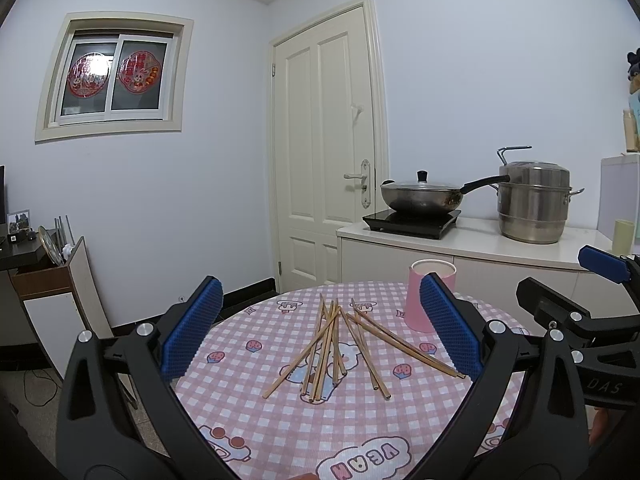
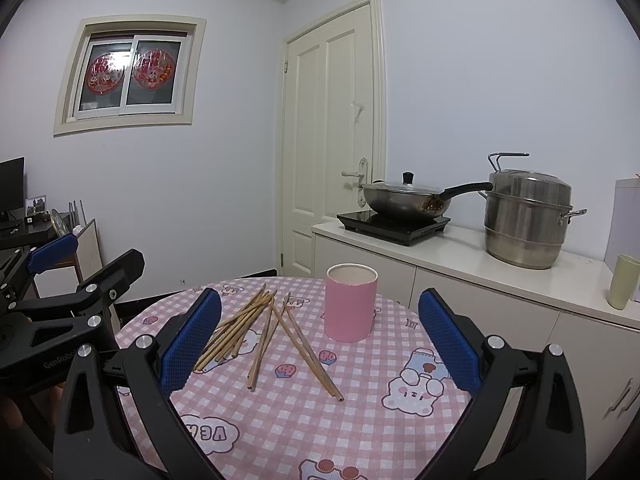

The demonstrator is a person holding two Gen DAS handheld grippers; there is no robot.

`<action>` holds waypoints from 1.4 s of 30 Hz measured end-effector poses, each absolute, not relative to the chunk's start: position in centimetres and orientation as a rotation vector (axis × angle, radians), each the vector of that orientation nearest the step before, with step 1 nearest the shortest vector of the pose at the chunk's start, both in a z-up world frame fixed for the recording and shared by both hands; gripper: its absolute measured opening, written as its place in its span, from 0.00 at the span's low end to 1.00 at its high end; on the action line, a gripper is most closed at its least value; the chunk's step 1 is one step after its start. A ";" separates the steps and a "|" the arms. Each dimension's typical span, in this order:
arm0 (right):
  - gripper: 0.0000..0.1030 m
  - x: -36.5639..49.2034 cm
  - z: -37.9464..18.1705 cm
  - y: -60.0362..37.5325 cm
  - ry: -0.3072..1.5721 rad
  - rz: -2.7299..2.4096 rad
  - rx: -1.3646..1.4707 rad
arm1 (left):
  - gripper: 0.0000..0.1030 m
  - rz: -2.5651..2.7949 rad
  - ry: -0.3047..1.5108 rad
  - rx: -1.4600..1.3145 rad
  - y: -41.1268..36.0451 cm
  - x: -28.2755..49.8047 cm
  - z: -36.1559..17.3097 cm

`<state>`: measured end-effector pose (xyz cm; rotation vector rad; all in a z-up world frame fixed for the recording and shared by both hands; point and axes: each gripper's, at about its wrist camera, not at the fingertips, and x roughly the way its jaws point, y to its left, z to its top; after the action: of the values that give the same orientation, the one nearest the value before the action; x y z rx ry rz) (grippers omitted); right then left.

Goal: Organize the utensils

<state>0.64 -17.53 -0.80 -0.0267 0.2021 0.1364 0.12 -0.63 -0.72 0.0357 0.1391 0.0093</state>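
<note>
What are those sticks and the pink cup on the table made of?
The chopsticks look like bare bamboo or wood: pale tan, matte, unpainted. The pink cup seems to be paper or card, given its matte wall and thin pale rim, though matte plastic is possible.

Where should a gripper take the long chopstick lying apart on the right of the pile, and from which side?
Probably near its free near end, from above, jaws across the shaft. That chopstick lies flat on the tablecloth; its far end crosses the chopstick pile beside the pink cup. The open right gripper seems nearest.
</note>
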 end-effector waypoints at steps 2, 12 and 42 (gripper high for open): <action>0.92 0.7 -0.8 -17.6 0.204 0.137 -0.027 | 0.94 0.010 0.139 0.036 -0.6 0.1 -0.7; 0.92 0.7 -0.7 -17.5 0.208 0.137 -0.028 | 0.94 0.008 0.141 0.037 -0.7 0.0 -0.8; 0.92 1.8 -1.1 -18.0 0.252 0.148 0.002 | 0.94 0.019 0.188 0.054 -1.2 1.7 -1.6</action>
<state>1.84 -18.05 -1.14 0.0022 0.2524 0.1484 1.68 -1.20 -1.61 0.0540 0.1878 0.0185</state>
